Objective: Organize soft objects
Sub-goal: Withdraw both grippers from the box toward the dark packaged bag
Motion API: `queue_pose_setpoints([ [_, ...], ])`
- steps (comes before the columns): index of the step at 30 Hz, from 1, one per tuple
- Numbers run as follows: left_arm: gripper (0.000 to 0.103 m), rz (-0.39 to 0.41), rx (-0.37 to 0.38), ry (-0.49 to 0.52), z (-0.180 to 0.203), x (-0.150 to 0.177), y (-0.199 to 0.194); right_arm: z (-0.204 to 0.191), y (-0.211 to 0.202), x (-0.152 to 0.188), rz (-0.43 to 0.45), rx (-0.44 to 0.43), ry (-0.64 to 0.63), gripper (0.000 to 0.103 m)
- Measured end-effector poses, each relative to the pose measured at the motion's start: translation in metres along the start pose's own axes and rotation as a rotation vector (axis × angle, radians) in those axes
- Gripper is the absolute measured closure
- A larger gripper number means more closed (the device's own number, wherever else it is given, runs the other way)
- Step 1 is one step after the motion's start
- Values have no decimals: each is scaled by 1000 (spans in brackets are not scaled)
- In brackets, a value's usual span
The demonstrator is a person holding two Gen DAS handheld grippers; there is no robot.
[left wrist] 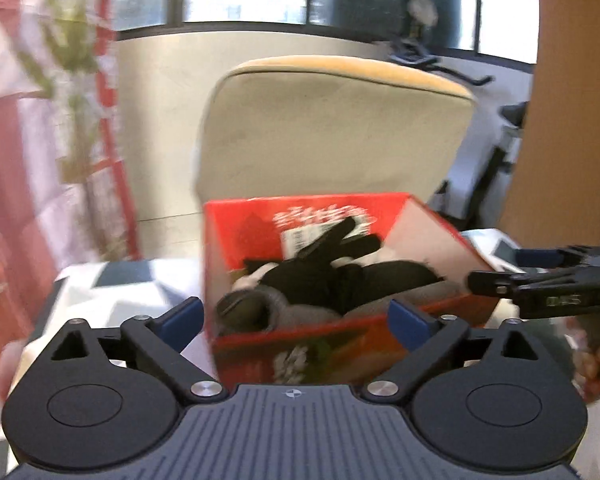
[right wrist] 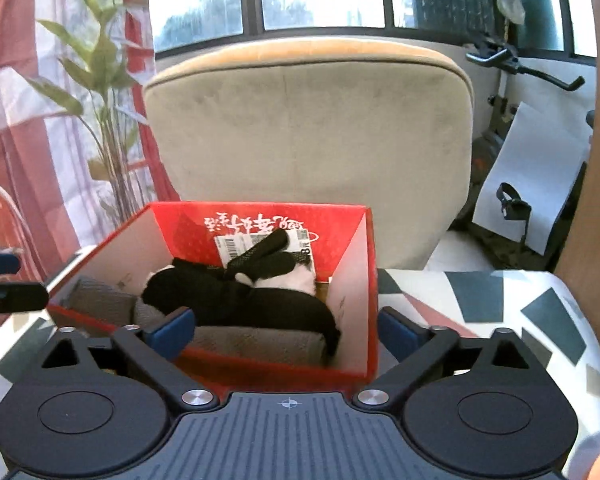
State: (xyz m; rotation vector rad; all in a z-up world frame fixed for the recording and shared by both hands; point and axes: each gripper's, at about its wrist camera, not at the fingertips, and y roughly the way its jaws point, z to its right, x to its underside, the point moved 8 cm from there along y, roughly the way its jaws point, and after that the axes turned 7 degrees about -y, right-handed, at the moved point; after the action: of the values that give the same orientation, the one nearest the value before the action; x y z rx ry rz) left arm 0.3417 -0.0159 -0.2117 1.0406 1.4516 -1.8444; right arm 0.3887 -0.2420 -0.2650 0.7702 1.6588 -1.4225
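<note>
Patterned tablecloth [right wrist: 500, 300] is carrying a red cardboard box [right wrist: 356, 264]; black gloves [right wrist: 244, 292] are lying inside on grey fabric [right wrist: 256, 342]. Left gripper [left wrist: 296, 320] and right gripper [right wrist: 286, 326] are gaping wide, gripping nothing.

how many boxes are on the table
1. The red box stands on the patterned table in front of the beige chair, with black and grey soft things inside. The views are narrow, so another may lie outside them.
</note>
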Motion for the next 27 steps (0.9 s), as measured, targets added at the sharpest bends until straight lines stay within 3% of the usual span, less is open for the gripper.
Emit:
queue_pose_setpoints([
  [7, 0, 21, -44, -91, -5, 35, -36, -18, -39, 32, 66, -30, 52, 1],
  [12, 0, 46, -61, -102, -8, 66, -51, -29, -62, 72, 99, -54, 148, 0],
  [20, 0, -9, -104, -146, -17, 114, -50, -47, -70, 132, 81, -13, 130, 1],
  [24, 0, -37, -125, -158, -21, 127, -47, -57, -68, 153, 49, -7, 41, 9],
  [27, 0, -41, -131, -163, -23, 129, -46, -56, -65, 160, 31, -17, 54, 17],
])
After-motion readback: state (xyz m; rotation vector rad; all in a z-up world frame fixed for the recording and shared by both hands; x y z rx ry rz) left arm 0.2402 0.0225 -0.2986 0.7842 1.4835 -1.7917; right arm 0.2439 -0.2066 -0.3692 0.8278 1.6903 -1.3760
